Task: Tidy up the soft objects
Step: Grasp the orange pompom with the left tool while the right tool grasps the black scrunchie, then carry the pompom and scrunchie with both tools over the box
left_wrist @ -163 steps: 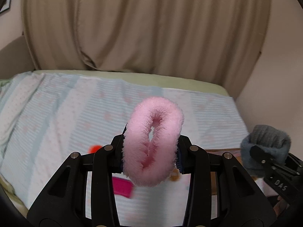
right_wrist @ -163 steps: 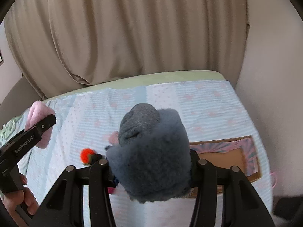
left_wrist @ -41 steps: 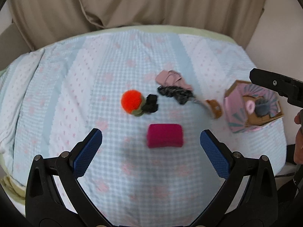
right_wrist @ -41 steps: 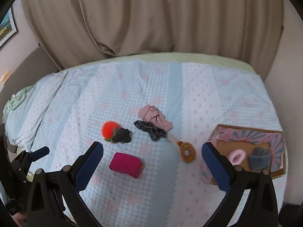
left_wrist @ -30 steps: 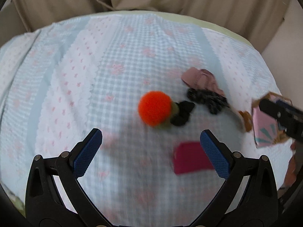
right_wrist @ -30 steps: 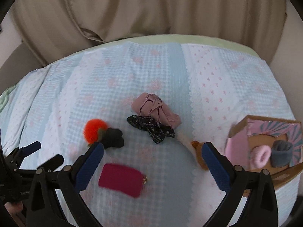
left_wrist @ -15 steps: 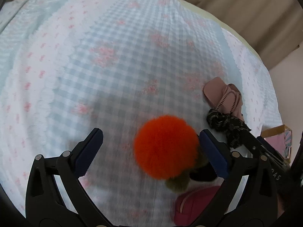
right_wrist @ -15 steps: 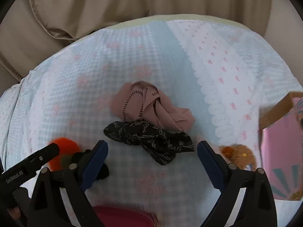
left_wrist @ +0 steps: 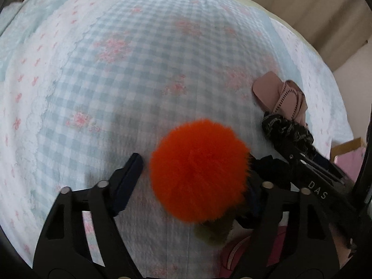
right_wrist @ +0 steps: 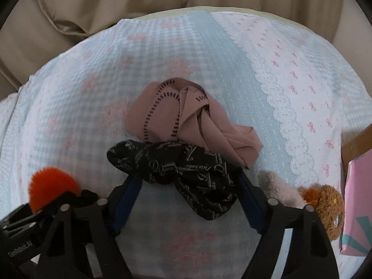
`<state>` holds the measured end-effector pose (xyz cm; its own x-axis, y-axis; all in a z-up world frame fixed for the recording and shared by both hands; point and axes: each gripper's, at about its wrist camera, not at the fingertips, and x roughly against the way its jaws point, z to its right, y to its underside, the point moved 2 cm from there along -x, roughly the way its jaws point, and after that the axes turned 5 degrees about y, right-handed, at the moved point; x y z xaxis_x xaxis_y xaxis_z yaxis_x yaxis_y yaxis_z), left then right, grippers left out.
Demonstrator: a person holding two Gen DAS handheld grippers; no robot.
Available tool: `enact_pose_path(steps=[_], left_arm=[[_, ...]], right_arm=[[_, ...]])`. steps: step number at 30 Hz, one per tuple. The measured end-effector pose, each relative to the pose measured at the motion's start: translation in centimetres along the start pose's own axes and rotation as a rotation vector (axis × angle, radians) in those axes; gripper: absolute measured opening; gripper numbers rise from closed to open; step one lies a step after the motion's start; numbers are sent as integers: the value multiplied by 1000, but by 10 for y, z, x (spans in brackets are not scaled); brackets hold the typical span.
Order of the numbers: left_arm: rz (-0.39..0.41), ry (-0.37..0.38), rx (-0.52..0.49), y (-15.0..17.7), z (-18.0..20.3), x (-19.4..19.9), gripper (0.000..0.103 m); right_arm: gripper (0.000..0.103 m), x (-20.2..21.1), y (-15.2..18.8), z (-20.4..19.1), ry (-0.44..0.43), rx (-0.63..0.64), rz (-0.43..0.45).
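Beige curtains (right_wrist: 162, 2) hang behind a bed with one blue and white checked bedspread (left_wrist: 130, 65).

One fluffy orange pom-pom (left_wrist: 200, 171) lies on the bedspread. The left tongs (left_wrist: 195, 174) sit low around it, one finger on each side. The left finger is just apart from the fluff, and the right finger is hidden behind it, so I cannot tell if the tongs are squeezing it. One small black fuzzy thing (left_wrist: 269, 165) and one olive green fuzzy bit (left_wrist: 211, 233) touch the pom-pom. One dark pink zip pouch (left_wrist: 239, 253) lies just below them.

To the right of the pom-pom lies one black scrunchie with pale writing (right_wrist: 183, 174). The right tongs (right_wrist: 188, 186) are part open, with a finger on each side of it, close but not pinching. One dusty pink scrunchie with dark stitches (right_wrist: 186, 114) touches the black one on its far side. One brown plush toy (right_wrist: 325, 204) lies further right, next to one pink cardboard box (right_wrist: 358, 200) at the edge.
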<state>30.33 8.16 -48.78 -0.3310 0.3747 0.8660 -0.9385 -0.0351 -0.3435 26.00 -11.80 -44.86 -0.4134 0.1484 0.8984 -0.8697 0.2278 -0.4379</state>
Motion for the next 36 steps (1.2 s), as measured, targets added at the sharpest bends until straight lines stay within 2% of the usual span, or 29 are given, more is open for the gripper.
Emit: enact_pose_path(steps=[2,5,11,17,28,36], left_arm=[[2,-17,-31,2,5,-1,44],[14,-33,-75,5,12,-1,36],[48,-30,-73,1,12,6,35],[79,-41,-66,-3,7,18,35],[127,-50,-73,-3,6,47,35],[187,-52,-82,-8,20,93,35]], right_arm=[[69,0,1,-2,9,19,6],[59,3,1,-4,22,41,17],[45,9,3,-6,32,45,35],[38,15,6,-1,21,26,42],[36,47,7,4,-7,-6,81],[36,93,5,12,-21,-20,124]])
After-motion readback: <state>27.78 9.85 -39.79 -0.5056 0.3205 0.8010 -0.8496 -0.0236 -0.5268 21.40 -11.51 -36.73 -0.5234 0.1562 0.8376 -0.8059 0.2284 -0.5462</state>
